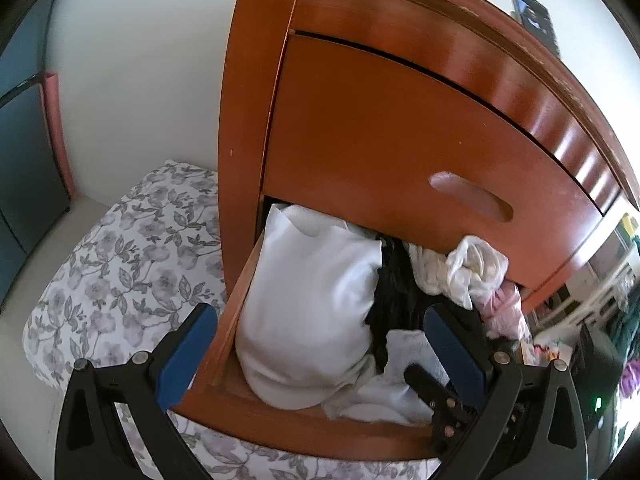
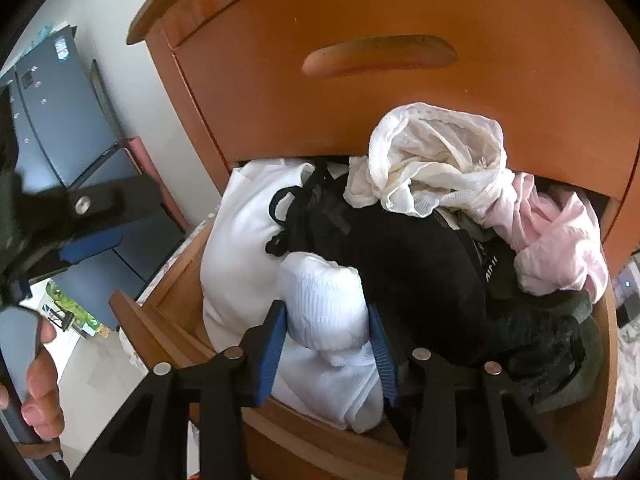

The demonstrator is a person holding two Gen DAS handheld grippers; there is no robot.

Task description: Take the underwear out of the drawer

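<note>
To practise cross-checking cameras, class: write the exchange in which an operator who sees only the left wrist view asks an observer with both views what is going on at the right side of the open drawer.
Operator: My view cuts off the right claw. Is it on anything?
Observer: Yes. The right claw has a blue pad on either side of a white ribbed garment and pinches it near the front of the drawer.
Operator: What lies in the right front corner? My own finger hides it.
Observer: Dark olive fabric sits there, below the pink garment.
</note>
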